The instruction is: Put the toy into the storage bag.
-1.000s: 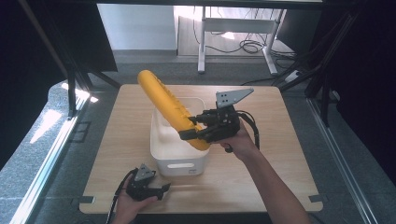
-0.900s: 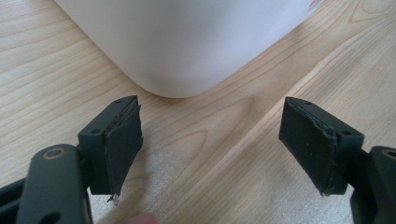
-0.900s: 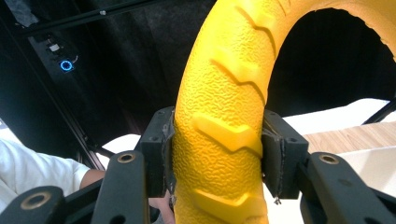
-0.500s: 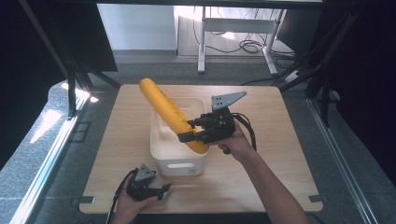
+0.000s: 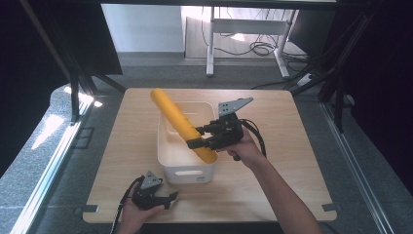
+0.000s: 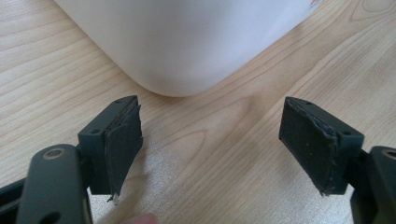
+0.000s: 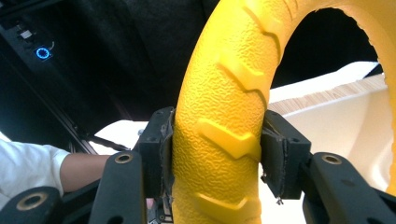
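1. The yellow ring point(image 5: 181, 123) is clamped by the right gripper point(image 5: 201, 138) near its lower end; in the right gripper view both pads press the ring's point(image 7: 219, 135) treaded rim from either side.
2. The ring is held edge-on and tilted over the white bin point(image 5: 168, 155), its lower end inside the bin's mouth and its upper end leaning out past the far left rim.
3. The left gripper point(image 5: 165, 199) is held at the near table point(image 5: 287, 161) edge, jaws wide apart and holding nothing; the bin's rounded corner point(image 6: 182, 51) is seen just ahead of it.
4. The step in hand is judged to be the lowering of the ring into the bin.
5. For the next move, the ring probably needs to be levelled or turned so that its upper end clears the rim, then lowered and released.
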Tool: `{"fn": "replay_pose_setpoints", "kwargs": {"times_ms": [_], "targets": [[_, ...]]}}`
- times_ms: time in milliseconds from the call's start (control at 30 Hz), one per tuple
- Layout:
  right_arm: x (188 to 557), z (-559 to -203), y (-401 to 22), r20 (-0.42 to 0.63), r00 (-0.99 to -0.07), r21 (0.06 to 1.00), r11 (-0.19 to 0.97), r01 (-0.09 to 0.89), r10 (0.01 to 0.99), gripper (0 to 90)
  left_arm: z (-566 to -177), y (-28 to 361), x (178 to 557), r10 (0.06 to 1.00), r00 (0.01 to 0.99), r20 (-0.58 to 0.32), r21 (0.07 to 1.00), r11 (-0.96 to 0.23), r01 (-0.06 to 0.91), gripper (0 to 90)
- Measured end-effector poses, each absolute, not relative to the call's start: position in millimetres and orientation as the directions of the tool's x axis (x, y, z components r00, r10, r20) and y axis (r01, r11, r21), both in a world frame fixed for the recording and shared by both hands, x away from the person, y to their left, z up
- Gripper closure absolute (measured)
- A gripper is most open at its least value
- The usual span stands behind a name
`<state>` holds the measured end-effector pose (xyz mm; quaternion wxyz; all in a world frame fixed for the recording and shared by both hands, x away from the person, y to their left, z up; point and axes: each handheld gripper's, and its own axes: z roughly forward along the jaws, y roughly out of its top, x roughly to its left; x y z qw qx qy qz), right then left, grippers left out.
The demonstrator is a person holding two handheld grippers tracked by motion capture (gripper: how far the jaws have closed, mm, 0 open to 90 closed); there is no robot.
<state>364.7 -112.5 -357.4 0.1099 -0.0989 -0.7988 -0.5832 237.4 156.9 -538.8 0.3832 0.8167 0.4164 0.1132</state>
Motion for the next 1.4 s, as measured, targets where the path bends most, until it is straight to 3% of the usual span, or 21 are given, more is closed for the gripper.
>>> {"fn": "replay_pose_setpoints", "kwargs": {"times_ms": [700,1167,1400], "targets": [[367,-376,-127,0.219,-0.972,0.921,0.311,0.236,0.088,46.0,-540,155,238,0.758,0.638,-0.133,0.711,-0.375,0.594,21.2],[357,-371,-137,0.157,-0.968,0.952,0.232,0.200,0.194,30.9,-541,155,238,0.758,0.639,-0.133,0.711,-0.377,0.594,21.2],[354,-372,-147,0.154,-0.962,0.957,0.208,0.203,0.227,28.5,-540,155,238,0.758,0.639,-0.132,0.710,-0.378,0.594,21.2]]}}
